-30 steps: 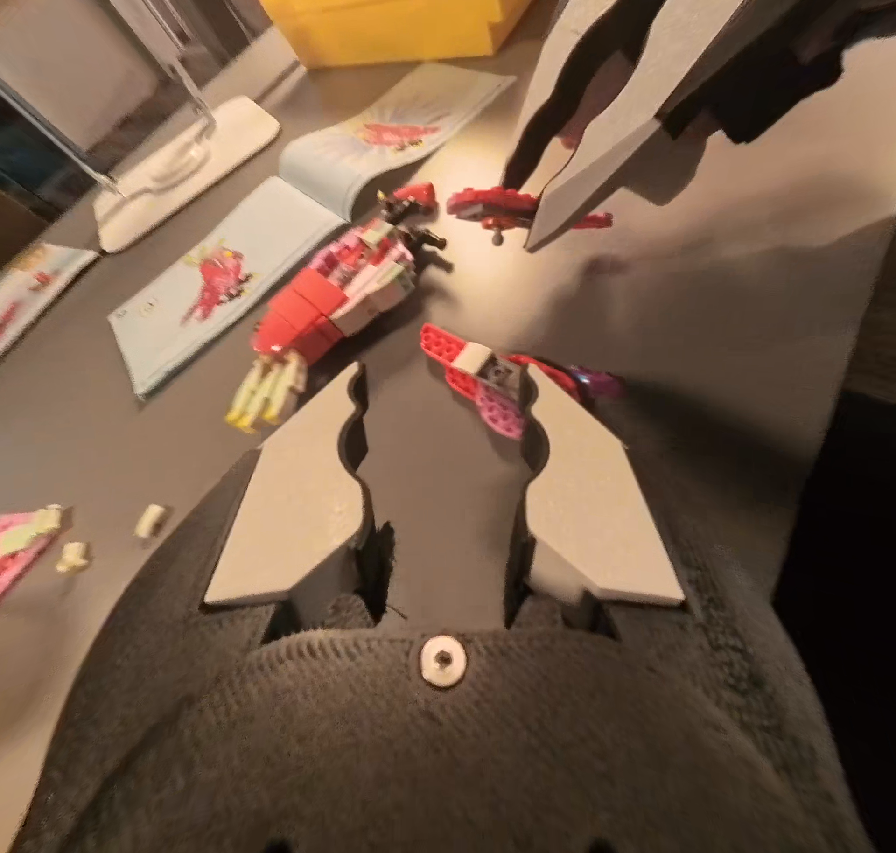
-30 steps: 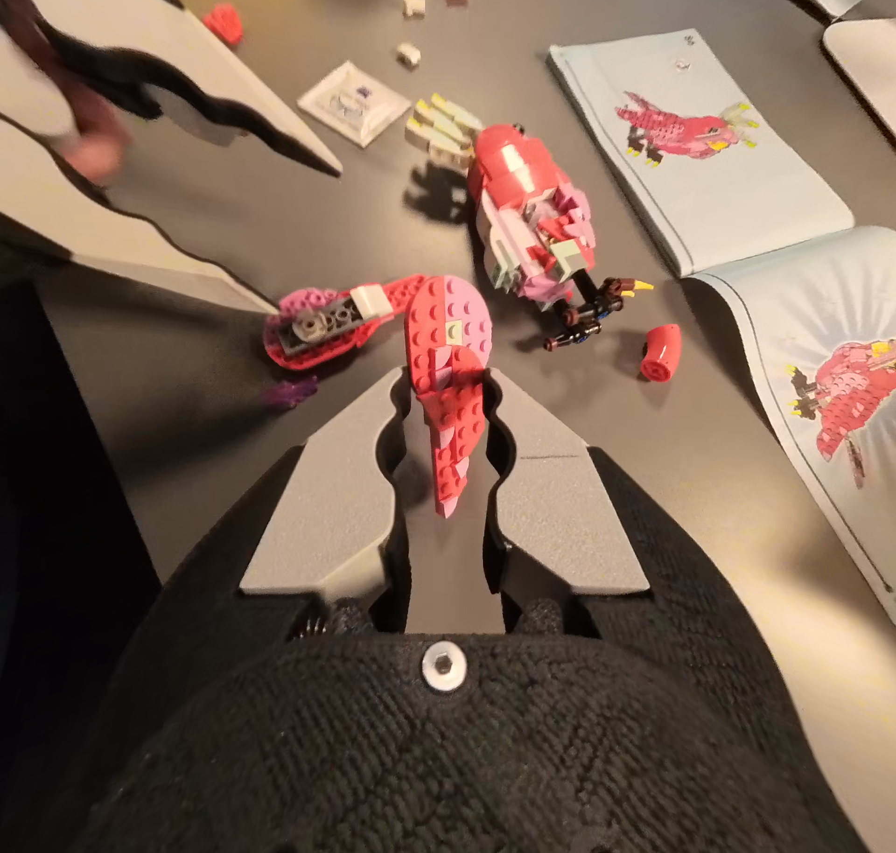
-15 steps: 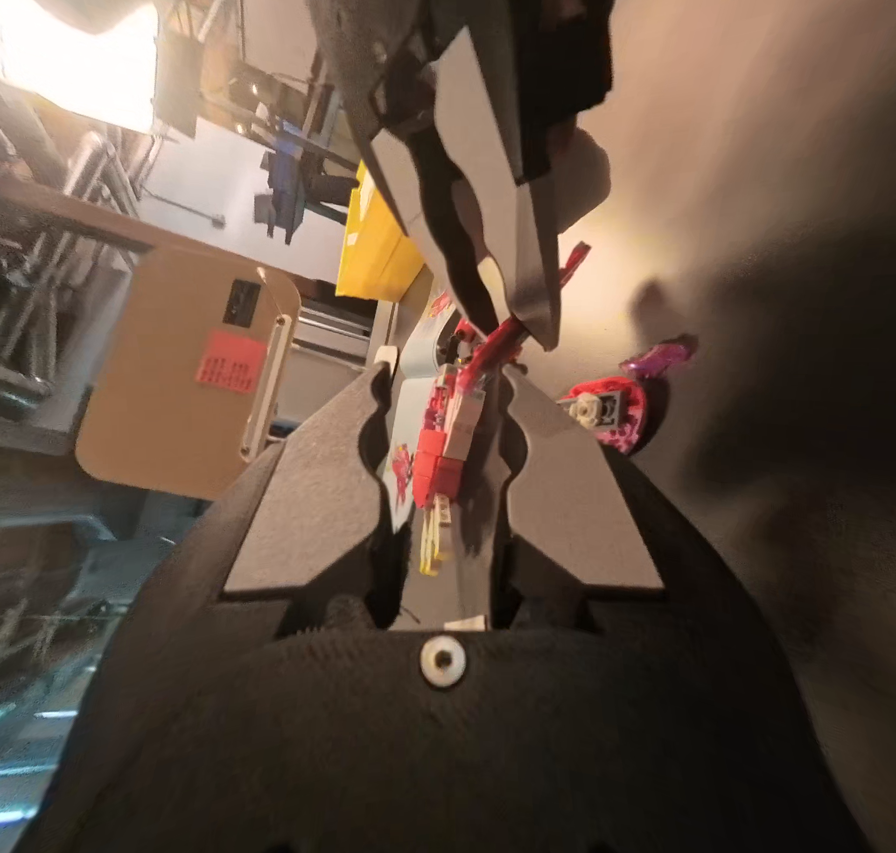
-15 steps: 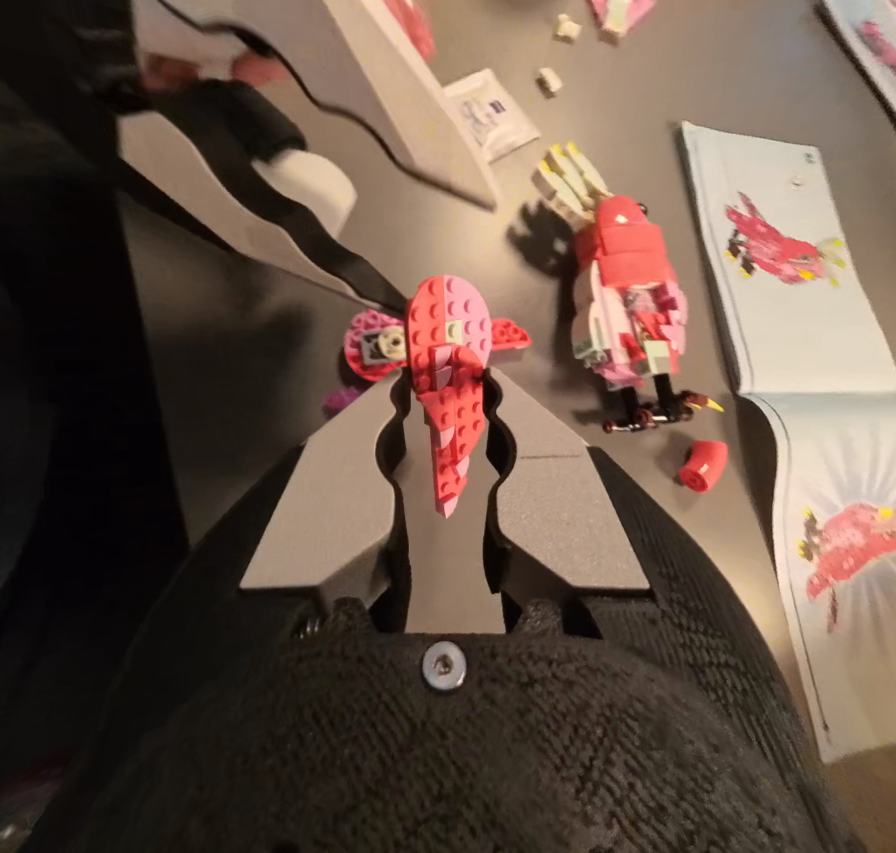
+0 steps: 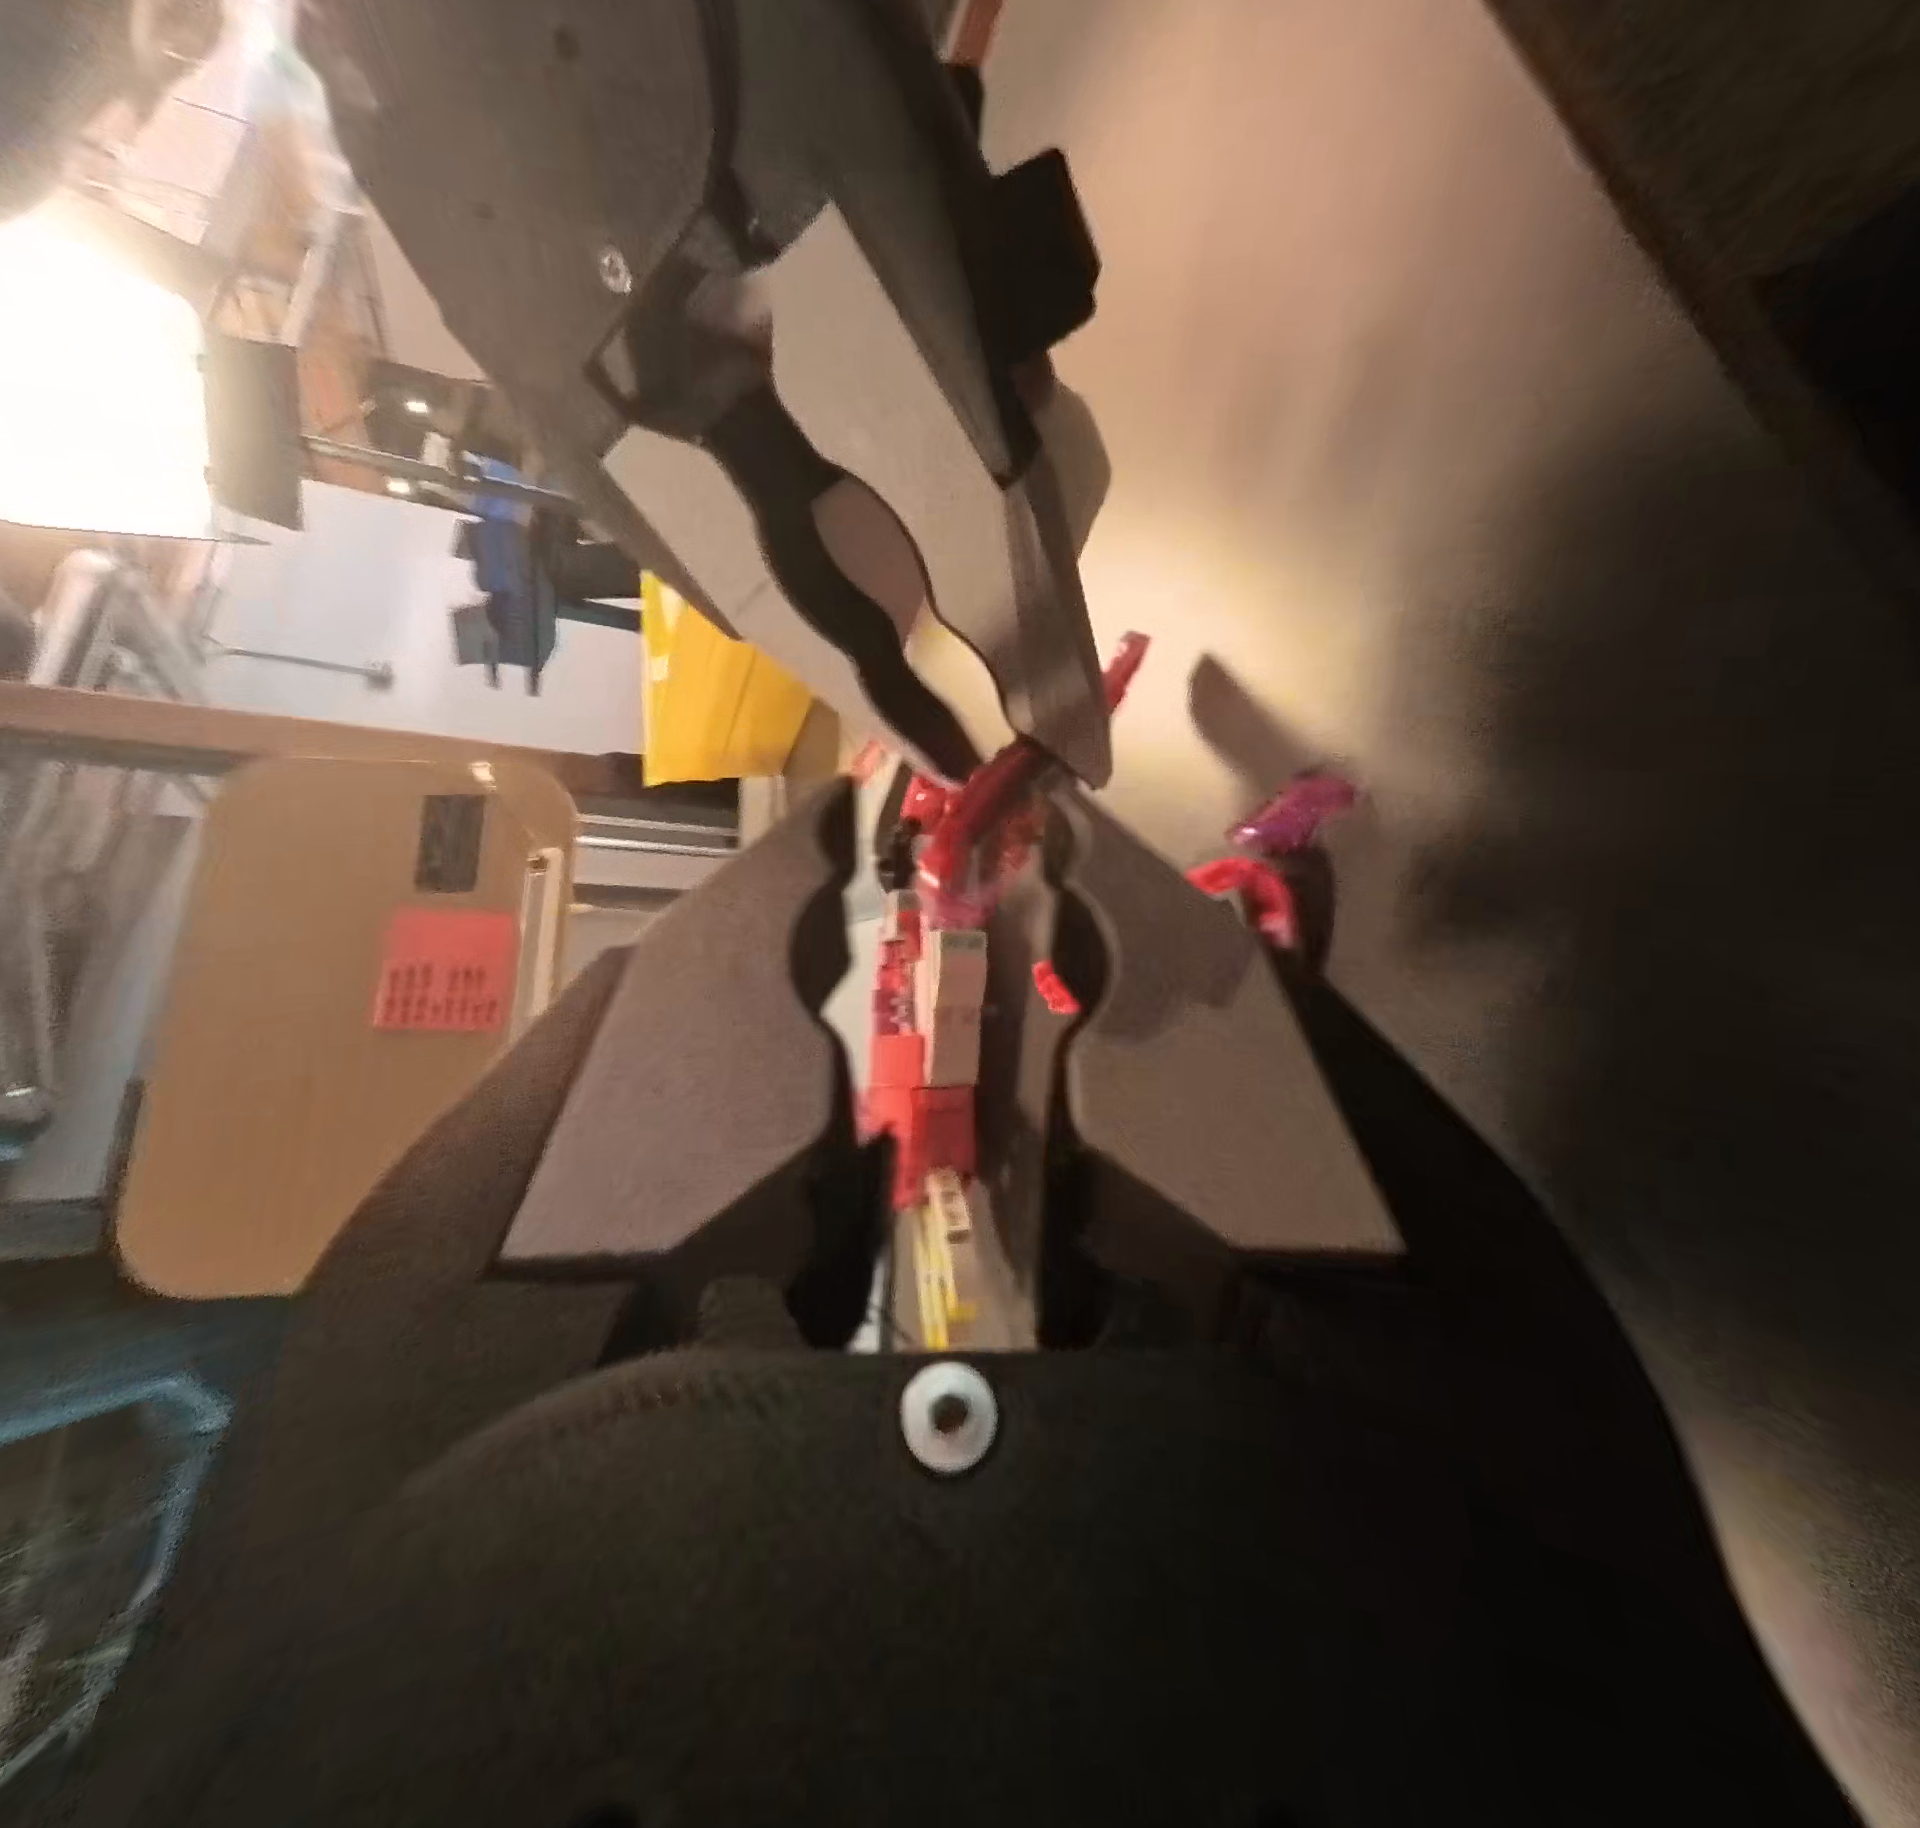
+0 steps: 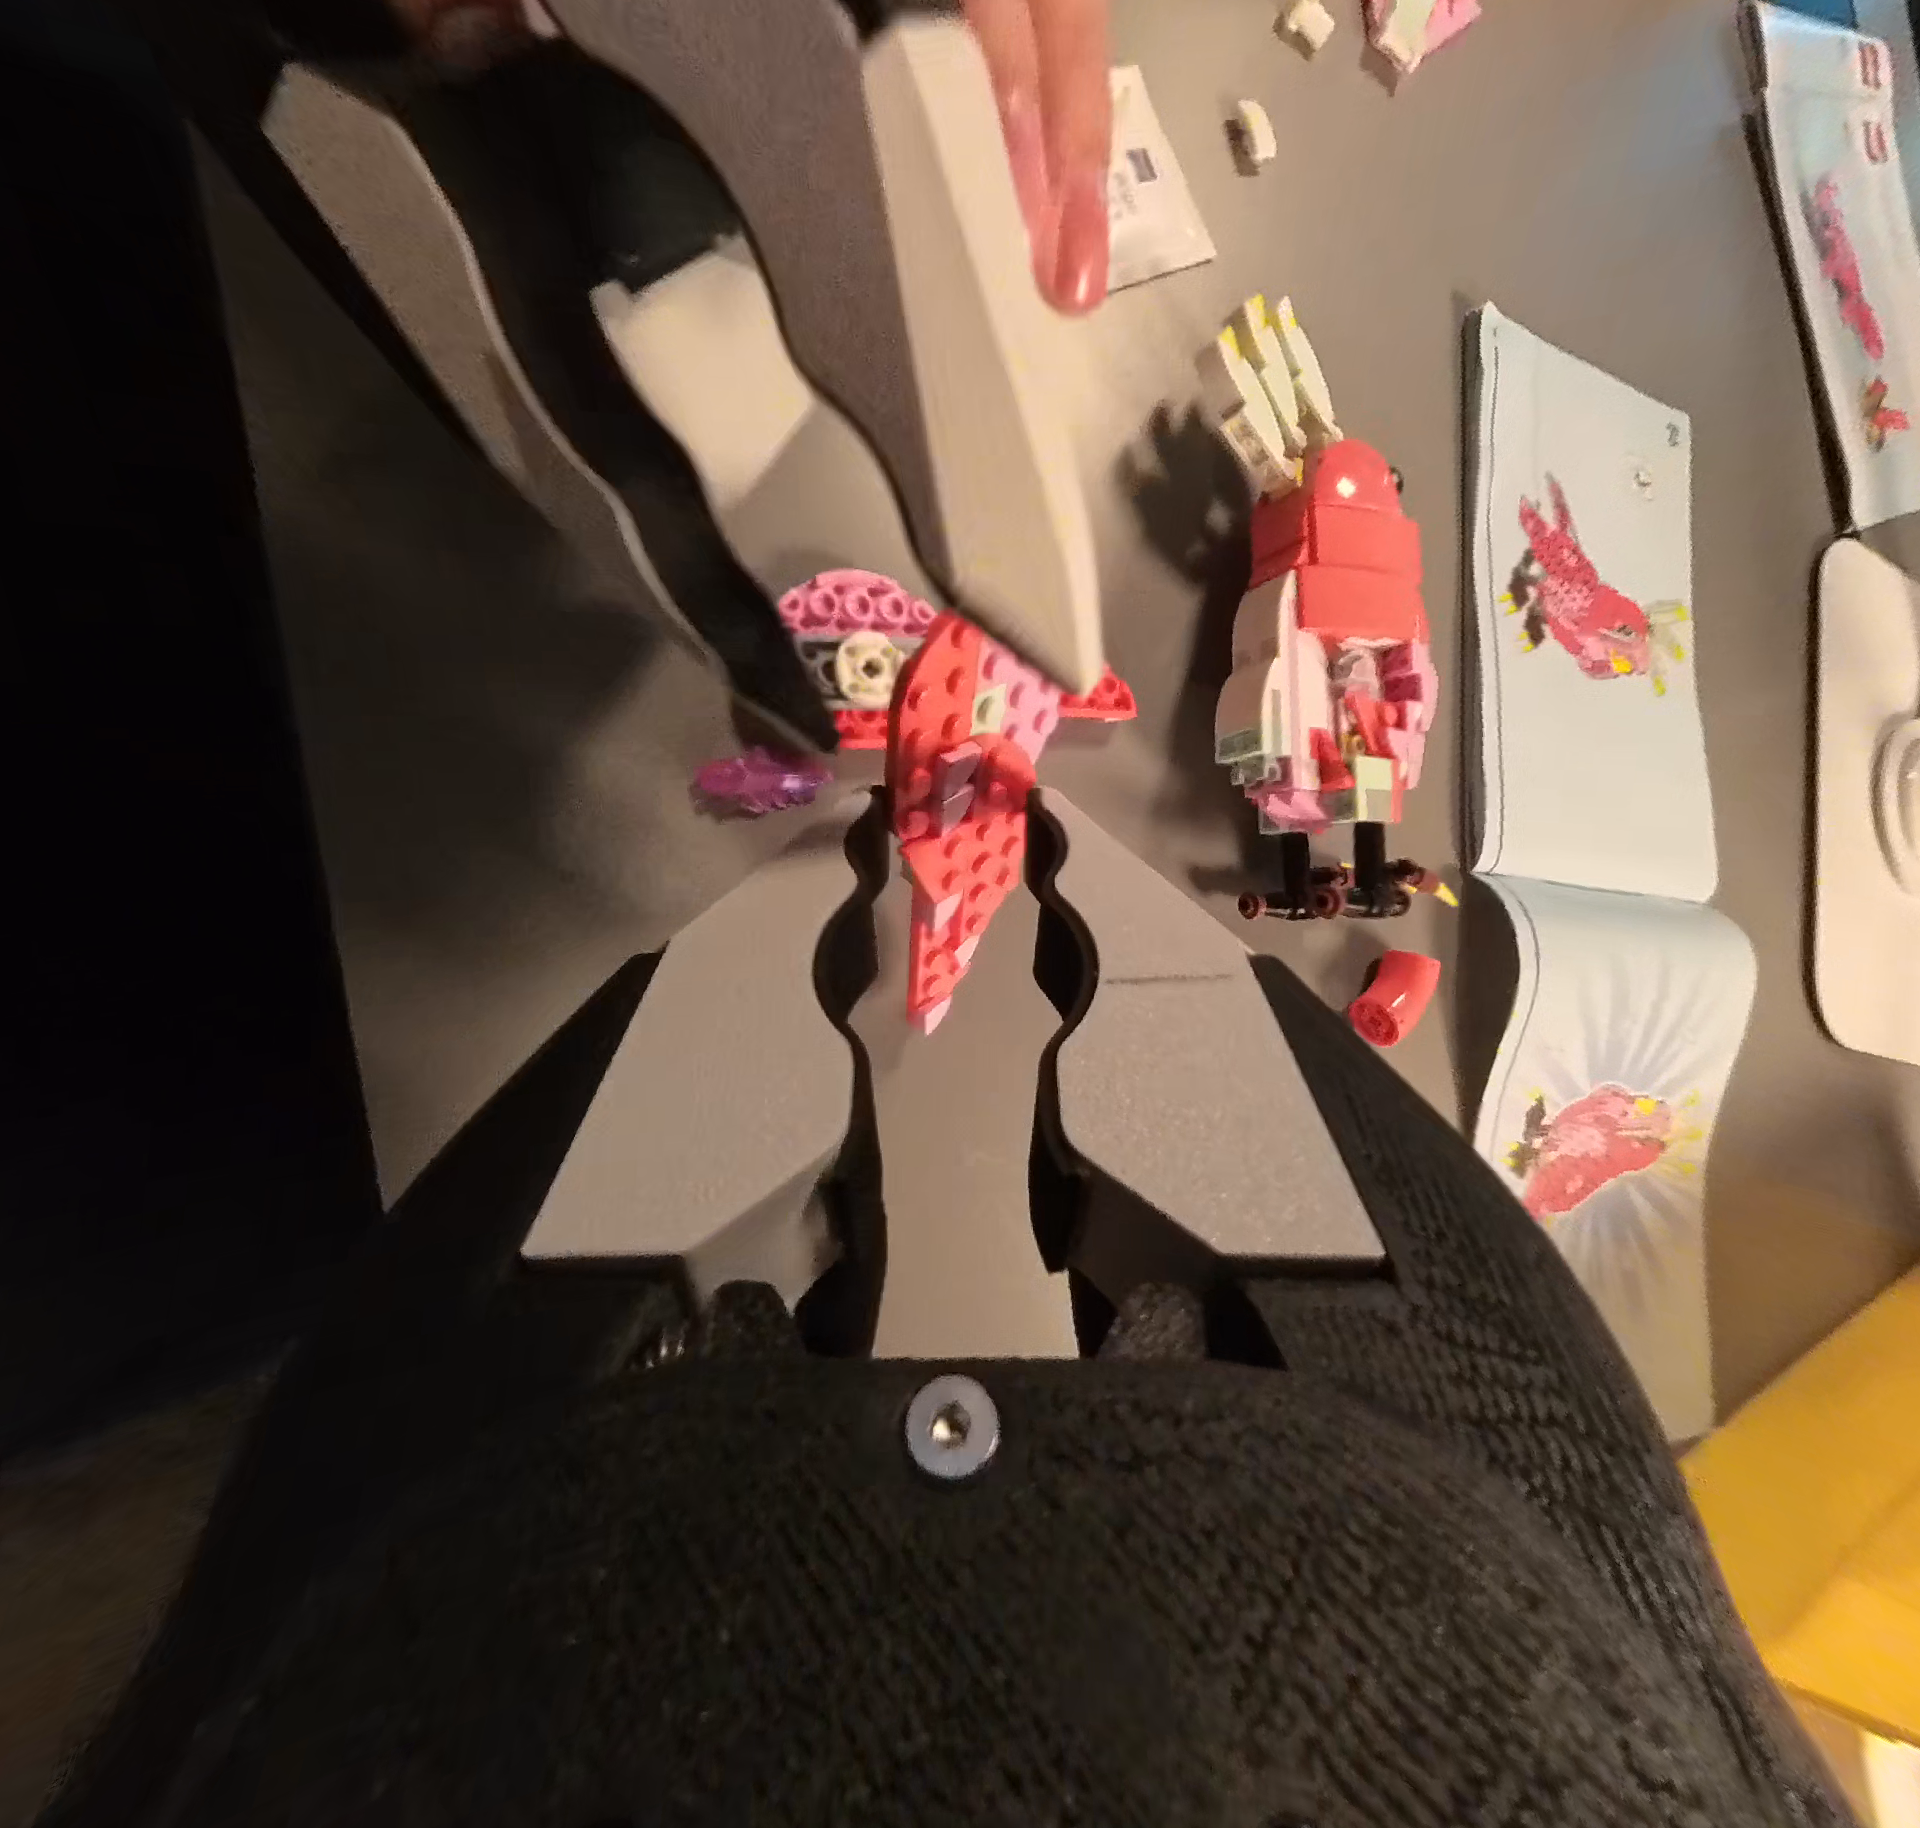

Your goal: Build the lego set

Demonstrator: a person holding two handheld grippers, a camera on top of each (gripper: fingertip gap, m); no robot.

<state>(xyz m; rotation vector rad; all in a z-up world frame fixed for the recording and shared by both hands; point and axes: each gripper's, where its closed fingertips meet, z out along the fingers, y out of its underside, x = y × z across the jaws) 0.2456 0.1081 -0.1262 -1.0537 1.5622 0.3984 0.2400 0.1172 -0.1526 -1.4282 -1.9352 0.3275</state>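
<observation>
Grey worktop point(image 6: 499, 843) fills the right wrist view, scattered with brick pieces. Well off to the right of the right hand-held gripper point(image 6: 951, 822) lies an open instruction booklet point(image 6: 1590, 739), and a yellow box point(image 6: 1808, 1466) sits low on that side. Between booklet and gripper stands the brick bird body point(image 6: 1330, 656), pale crest pointing away, black legs toward the camera.

The right hand-held gripper is clamped on a red-and-pink brick wing point(image 6: 961, 822), both fingertips pressing its sides, the wing's pointed end running back between the fingers. Just beyond it a second wing piece point(image 6: 852, 666), pink and red with a grey centre, lies on the worktop. The left hand-held gripper point(image 6: 935, 708) comes in from the upper left, tips spread either side of that area, one tip right at the held wing's top edge. A purple translucent piece point(image 6: 758, 776) sits just left of the right gripper's tips, and a small red cylinder point(image 6: 1397, 994) lies near its right finger.

From the left wrist view, tilted and blurred, the left hand-held gripper point(image 5: 956, 812) has its fingers parted, apparently with nothing pinched between them, the bird body showing through the gap.
</observation>
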